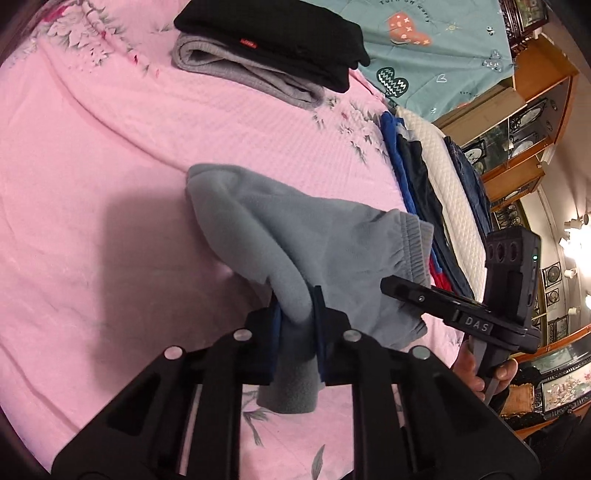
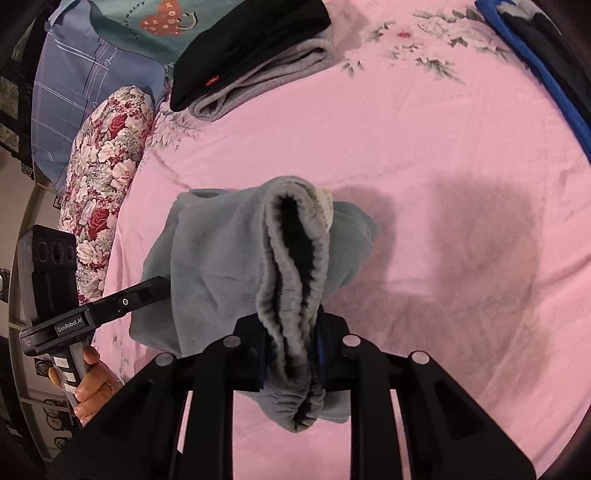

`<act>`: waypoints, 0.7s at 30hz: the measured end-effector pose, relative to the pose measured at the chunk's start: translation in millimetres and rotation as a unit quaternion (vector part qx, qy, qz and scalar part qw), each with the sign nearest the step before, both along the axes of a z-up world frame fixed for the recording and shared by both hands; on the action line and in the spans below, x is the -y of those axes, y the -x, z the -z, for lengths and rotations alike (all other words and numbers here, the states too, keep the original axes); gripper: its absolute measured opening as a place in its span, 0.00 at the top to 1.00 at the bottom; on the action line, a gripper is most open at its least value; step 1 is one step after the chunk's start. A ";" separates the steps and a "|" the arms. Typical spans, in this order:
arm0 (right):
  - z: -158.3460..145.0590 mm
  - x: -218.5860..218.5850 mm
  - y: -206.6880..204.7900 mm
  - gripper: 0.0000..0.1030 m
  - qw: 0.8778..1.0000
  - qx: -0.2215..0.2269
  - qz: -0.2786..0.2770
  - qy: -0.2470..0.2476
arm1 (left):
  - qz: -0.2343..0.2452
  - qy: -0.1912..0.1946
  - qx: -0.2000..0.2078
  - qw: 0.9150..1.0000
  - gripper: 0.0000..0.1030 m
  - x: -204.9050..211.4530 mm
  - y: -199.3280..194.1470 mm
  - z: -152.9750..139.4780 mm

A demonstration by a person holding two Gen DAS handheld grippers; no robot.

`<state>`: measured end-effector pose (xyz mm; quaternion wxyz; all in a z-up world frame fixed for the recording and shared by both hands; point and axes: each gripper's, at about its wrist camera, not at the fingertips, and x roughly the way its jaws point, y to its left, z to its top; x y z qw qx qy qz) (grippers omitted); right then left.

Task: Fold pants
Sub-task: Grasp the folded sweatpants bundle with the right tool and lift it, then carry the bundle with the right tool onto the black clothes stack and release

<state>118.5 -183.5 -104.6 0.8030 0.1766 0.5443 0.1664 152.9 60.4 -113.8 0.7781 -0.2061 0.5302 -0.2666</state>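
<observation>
The left tool [image 1: 295,325] is clamped on a fold of the grey fleece pants [image 1: 280,236], which hang lifted above the pink floral bed sheet [image 1: 92,166]. The right tool [image 1: 399,290] reaches to the elastic waistband [image 1: 417,251]; its tips are hidden in the cloth. Behind lie folded black [image 1: 273,33] and grey garments [image 1: 255,74].
</observation>
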 end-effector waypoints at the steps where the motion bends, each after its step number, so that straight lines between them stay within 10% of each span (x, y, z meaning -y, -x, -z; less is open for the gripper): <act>1: -6.3 -2.1 2.3 0.81 1.000 0.011 -0.001 0.007 | -0.001 0.001 0.001 1.000 0.85 0.2 0.3 -1.8; 11: -82.1 -21.8 -8.7 0.83 0.993 0.103 -0.039 0.031 | -0.025 -0.003 0.054 0.998 0.86 -6.0 -45.1 -79.3; 21: -182.6 -46.0 -168.4 0.83 0.980 0.178 -0.022 0.083 | -0.038 -0.073 0.100 0.992 0.85 -2.2 -247.1 -173.4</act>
